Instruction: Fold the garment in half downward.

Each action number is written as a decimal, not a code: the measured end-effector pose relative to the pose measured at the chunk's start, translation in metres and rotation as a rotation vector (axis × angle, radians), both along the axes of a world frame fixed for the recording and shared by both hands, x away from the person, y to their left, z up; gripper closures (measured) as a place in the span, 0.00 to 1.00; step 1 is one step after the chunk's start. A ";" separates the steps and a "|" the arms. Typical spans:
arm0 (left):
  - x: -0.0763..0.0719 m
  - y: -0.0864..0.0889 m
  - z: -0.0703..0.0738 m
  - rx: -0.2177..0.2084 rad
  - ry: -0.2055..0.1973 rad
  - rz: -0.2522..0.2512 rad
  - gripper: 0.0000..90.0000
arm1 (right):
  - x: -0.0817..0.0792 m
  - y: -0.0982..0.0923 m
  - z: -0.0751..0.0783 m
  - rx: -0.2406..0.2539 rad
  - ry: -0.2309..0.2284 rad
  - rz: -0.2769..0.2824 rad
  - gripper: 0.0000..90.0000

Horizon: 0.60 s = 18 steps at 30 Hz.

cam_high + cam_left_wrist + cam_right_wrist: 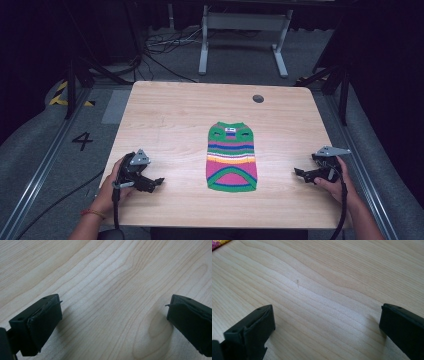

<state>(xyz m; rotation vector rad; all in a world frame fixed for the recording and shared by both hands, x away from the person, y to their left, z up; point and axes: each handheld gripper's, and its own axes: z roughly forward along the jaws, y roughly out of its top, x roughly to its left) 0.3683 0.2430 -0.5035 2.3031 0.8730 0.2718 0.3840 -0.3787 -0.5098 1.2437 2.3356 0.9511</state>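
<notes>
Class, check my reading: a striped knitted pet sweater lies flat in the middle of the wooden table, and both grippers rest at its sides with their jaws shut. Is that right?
Not quite. The striped knitted pet sweater does lie flat mid-table, with the left gripper and right gripper at its sides, but their jaws are open, not shut. The left and right gripper views each show a wide gap with bare wood between the jaws.

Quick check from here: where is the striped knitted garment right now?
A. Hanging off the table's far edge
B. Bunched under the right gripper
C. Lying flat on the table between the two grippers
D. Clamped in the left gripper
C: the striped garment lies flat on the table, apart from the open left gripper and open right gripper.
</notes>
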 end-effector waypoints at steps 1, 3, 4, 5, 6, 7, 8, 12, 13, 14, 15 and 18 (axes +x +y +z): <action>0.000 0.000 0.000 -0.002 0.003 0.001 0.00 | 0.000 0.000 0.000 0.000 0.000 0.000 0.00; 0.000 0.000 0.000 -0.002 0.003 -0.002 0.00 | 0.000 0.000 0.000 0.000 0.000 0.000 0.00; 0.000 0.001 0.000 -0.001 0.004 -0.010 0.00 | 0.000 0.000 0.000 0.000 0.001 -0.003 0.00; 0.001 0.001 0.000 0.002 0.000 -0.014 0.00 | 0.000 0.000 0.000 -0.001 0.001 -0.005 0.00; 0.001 0.001 0.000 -0.001 0.003 -0.013 0.00 | -0.001 0.000 0.000 0.000 0.001 -0.006 0.00; 0.000 0.001 0.000 0.000 0.003 -0.011 0.00 | -0.001 0.000 0.000 0.000 0.001 -0.006 0.00; 0.000 0.001 0.000 -0.003 0.006 -0.009 0.00 | -0.001 0.000 0.000 -0.001 0.001 -0.006 0.00; -0.002 0.001 0.000 -0.002 -0.001 0.012 0.00 | 0.000 0.000 0.000 0.000 0.001 -0.005 0.00; -0.001 0.000 0.000 0.004 -0.005 0.008 0.00 | 0.000 0.000 0.000 0.000 0.002 -0.003 0.00; -0.001 0.000 0.000 -0.002 0.002 0.003 0.00 | 0.000 -0.001 0.000 -0.002 0.003 0.003 0.00; -0.001 0.000 0.000 -0.002 0.002 0.003 0.00 | 0.000 -0.001 0.000 -0.002 0.003 0.003 0.00; 0.004 0.000 0.001 0.016 0.008 -0.021 0.00 | 0.001 0.000 0.002 -0.011 0.019 -0.002 0.00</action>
